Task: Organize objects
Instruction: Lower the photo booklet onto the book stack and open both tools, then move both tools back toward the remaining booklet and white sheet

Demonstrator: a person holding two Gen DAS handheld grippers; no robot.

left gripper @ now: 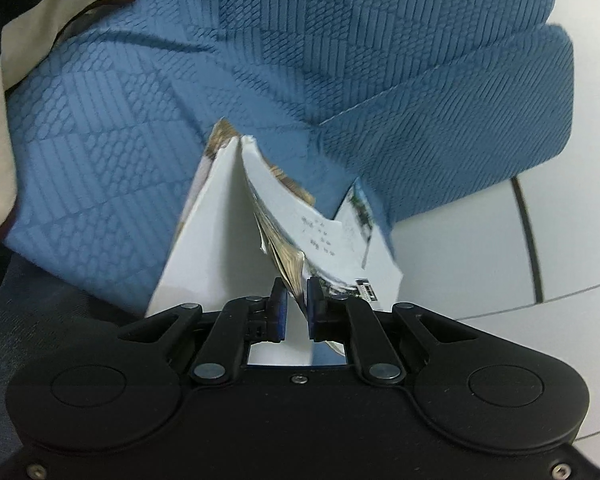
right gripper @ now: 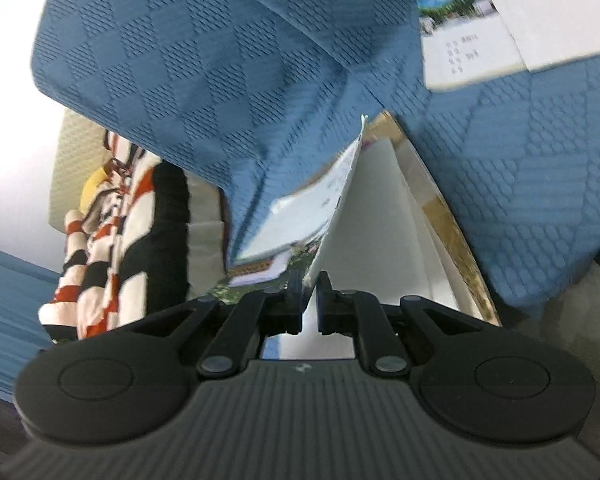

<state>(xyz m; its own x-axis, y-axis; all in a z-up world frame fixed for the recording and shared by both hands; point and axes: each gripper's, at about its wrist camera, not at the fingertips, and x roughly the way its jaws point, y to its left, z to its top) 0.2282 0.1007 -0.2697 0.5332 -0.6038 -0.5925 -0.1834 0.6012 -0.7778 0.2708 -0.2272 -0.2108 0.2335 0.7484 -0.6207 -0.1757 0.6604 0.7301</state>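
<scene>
A booklet with white pages and photo covers [left gripper: 236, 220] is held open in front of a blue quilted cushion [left gripper: 340, 60]. My left gripper [left gripper: 296, 294] is shut on a sheaf of its pages near the spine. In the right wrist view, my right gripper [right gripper: 310, 284] is shut on a page edge of the same booklet [right gripper: 380, 220], whose pages fan out to the right. A loose white card with a photo and print [right gripper: 480, 36] lies against the blue cushion [right gripper: 220, 60] at the upper right.
A white tiled floor with dark joints [left gripper: 500, 260] lies to the right in the left wrist view. A beige cloth [left gripper: 4, 120] is at the left. A red, black and white striped fabric [right gripper: 112, 240] and a cream pillow [right gripper: 72, 148] sit at the left in the right wrist view.
</scene>
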